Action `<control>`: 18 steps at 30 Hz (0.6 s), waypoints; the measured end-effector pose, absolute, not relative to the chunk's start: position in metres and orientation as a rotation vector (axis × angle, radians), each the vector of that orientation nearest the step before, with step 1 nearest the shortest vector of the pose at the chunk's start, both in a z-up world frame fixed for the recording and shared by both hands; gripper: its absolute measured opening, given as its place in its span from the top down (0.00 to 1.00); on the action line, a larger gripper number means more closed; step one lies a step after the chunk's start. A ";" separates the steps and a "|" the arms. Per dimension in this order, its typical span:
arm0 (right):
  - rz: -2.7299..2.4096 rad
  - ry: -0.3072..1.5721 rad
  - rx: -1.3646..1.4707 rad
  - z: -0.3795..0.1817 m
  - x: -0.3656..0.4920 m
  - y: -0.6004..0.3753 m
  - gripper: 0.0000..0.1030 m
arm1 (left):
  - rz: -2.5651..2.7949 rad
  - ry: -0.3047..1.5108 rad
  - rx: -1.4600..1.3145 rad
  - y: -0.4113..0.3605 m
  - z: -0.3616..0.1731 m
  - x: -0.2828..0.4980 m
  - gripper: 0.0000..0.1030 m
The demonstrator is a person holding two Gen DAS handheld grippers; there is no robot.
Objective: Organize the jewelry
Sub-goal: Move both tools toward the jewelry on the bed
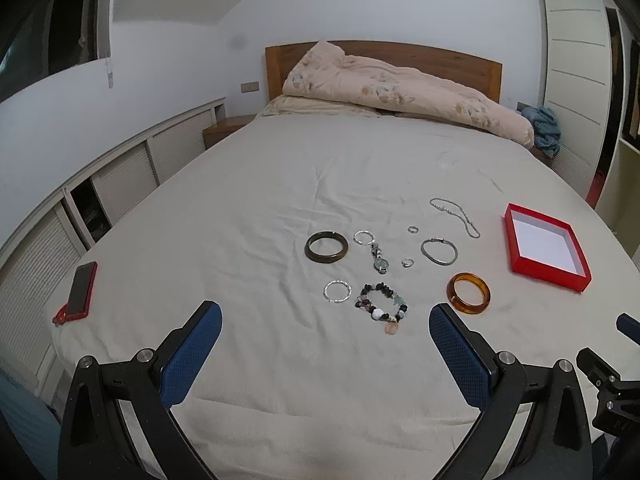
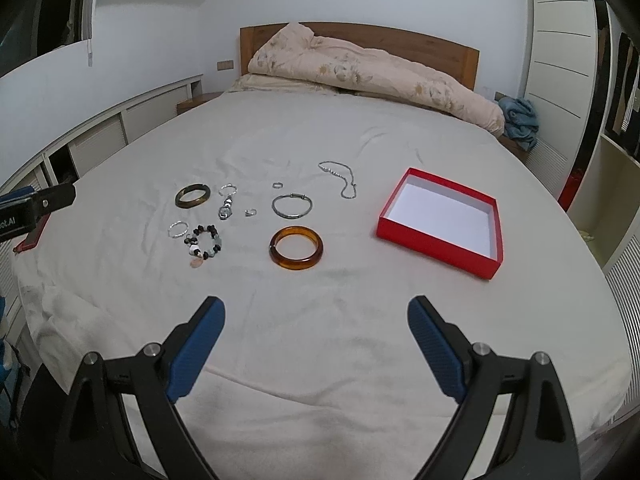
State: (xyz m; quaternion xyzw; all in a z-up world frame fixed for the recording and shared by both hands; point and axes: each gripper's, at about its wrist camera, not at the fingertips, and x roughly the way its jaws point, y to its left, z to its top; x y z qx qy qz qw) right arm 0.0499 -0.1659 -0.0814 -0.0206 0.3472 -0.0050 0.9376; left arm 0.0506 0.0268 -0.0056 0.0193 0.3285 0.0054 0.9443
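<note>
Jewelry lies spread on the white bed sheet: an amber bangle (image 1: 468,293) (image 2: 296,247), a dark brown bangle (image 1: 326,246) (image 2: 192,196), a beaded bracelet (image 1: 381,305) (image 2: 203,242), a thin silver bangle (image 1: 439,251) (image 2: 292,205), a silver chain (image 1: 455,215) (image 2: 340,179), a keyring charm (image 1: 374,251) and small rings. An open red box (image 1: 546,246) (image 2: 440,222) with a white inside sits to the right, empty. My left gripper (image 1: 325,318) and right gripper (image 2: 316,312) are both open and empty, held short of the jewelry.
A phone in a red case (image 1: 80,290) lies near the bed's left edge. A folded quilt (image 1: 400,88) lies at the headboard. White cabinets run along the left wall and a wardrobe (image 2: 560,60) stands at the right.
</note>
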 end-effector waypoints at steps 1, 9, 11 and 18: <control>-0.010 0.710 -0.042 -0.082 0.050 -0.166 0.10 | 0.009 0.670 0.042 0.027 -0.006 0.050 0.01; -0.015 0.717 -0.036 -0.084 0.054 -0.167 0.10 | 0.005 0.674 0.060 0.025 -0.006 0.056 0.01; -0.014 0.718 -0.035 -0.084 0.054 -0.167 0.10 | 0.003 0.674 0.063 0.025 -0.006 0.056 0.01; -0.003 0.720 -0.035 -0.085 0.058 -0.166 0.10 | -0.008 0.673 0.068 0.022 -0.006 0.056 0.01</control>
